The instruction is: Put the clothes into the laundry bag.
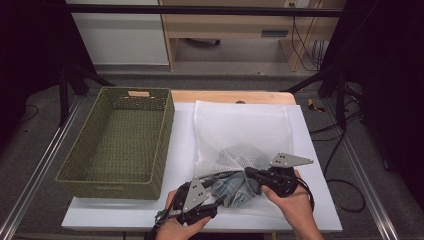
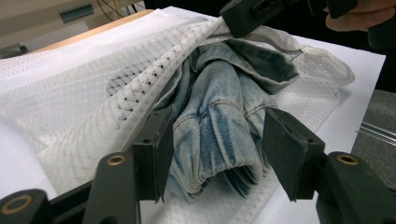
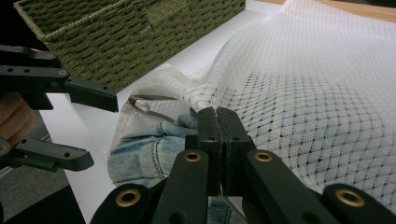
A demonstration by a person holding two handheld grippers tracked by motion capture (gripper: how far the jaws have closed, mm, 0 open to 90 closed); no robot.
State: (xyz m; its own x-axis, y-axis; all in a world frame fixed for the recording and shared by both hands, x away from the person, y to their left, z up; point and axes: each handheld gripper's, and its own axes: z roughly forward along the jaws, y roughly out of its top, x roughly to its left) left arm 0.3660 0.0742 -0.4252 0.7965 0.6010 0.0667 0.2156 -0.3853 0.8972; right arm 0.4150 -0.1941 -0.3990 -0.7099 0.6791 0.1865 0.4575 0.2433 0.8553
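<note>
A white mesh bag (image 1: 240, 125) lies on the white board (image 1: 180, 150), its mouth toward the near edge. Folded blue jeans (image 1: 232, 190) stick partly out of that mouth. In the left gripper view, my left gripper (image 2: 217, 121) has its jaws on either side of the jeans roll (image 2: 219, 93); the pads stand close to the denim without squeezing it. My right gripper (image 3: 218, 112) is shut on the bag's upper edge (image 3: 303, 93) and holds it lifted over the jeans (image 3: 140, 154). In the high view the left gripper (image 1: 220, 197) sits near the front edge, and the right gripper (image 1: 250, 174) is just beyond it to the right.
A green woven basket (image 1: 115, 187) stands on the left of the board, close to the left hand; its wall (image 3: 140, 42) also appears in the right gripper view. The bag's metal zipper pull (image 3: 140, 103) hangs at the mouth. The board's front edge lies right under both hands.
</note>
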